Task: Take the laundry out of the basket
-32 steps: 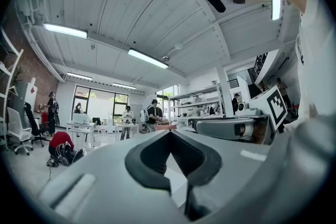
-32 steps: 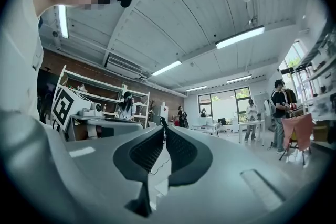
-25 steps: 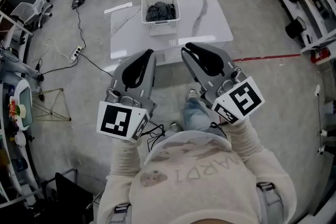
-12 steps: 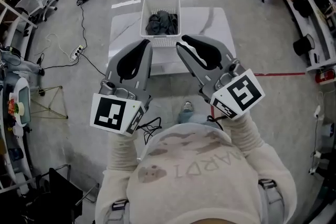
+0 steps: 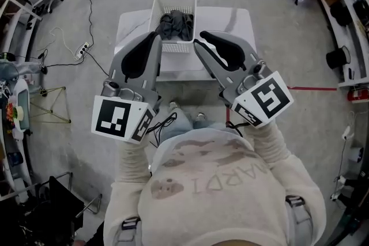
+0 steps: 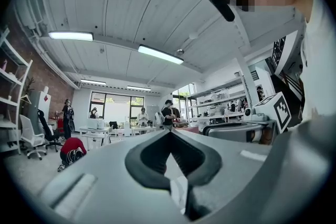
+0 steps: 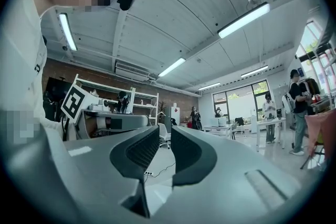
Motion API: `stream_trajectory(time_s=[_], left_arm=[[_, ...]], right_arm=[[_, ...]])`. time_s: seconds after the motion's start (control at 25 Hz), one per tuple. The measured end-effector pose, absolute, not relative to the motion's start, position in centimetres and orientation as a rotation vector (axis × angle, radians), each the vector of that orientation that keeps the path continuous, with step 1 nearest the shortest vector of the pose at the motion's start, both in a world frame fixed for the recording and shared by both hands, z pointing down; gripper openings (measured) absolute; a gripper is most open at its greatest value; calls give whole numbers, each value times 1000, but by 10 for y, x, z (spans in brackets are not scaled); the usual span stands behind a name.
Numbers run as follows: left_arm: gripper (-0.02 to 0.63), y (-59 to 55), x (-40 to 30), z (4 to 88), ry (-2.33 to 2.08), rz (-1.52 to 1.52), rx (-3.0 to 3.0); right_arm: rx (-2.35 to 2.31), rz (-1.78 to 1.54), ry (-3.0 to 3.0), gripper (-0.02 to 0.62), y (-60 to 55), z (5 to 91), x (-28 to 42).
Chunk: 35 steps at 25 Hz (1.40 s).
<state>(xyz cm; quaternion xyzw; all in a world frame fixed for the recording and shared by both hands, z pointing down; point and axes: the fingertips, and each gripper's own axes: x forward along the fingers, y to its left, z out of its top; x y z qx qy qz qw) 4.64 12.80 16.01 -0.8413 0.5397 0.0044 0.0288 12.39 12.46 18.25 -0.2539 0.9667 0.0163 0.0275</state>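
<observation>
Holding both tools out in front of me, I have the left hand-held gripper [image 5: 154, 36] [image 6: 169, 134] with its black pads pressed together at the tips and nothing between them. The right hand-held gripper [image 5: 203, 37] [image 7: 165, 131] has its pads a narrow slit apart, with only the room showing through. Both point away from me, towards the white slotted plastic laundry basket [image 5: 174, 48]. In the head view, the left tip overlaps the basket's near left corner and the right tip sits just beside its near right corner. I cannot tell how high above it they are.

The basket is rectangular, with its long axis running straight away from me. It stands upright on the white marble-look tabletop [image 5: 236, 26], a little left of the middle. Inside lies the crumpled dark grey laundry [image 5: 176, 25], heaped in folds towards the near half, with the pale slotted basket floor showing beyond it. Neither tool touches the clothes.

Out on the grey floor to the left lies a white power strip [image 5: 82, 50] with trailing black cables.
</observation>
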Motion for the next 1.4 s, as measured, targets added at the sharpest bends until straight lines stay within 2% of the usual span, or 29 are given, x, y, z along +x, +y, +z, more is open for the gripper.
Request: stream_trajectory(time_s=[0.4, 0.84, 1.4], left_arm=[[0, 77, 29, 171, 1647, -8, -2627], [0, -5, -30, 181, 1580, -4, -2710], [0, -112, -114, 187, 1457, 8, -2814]], right_arm=[[-832, 13, 2986, 97, 75, 193, 108], [-896, -4, 3000, 97, -3, 201, 39], [-1079, -29, 2957, 29, -107, 205, -44]])
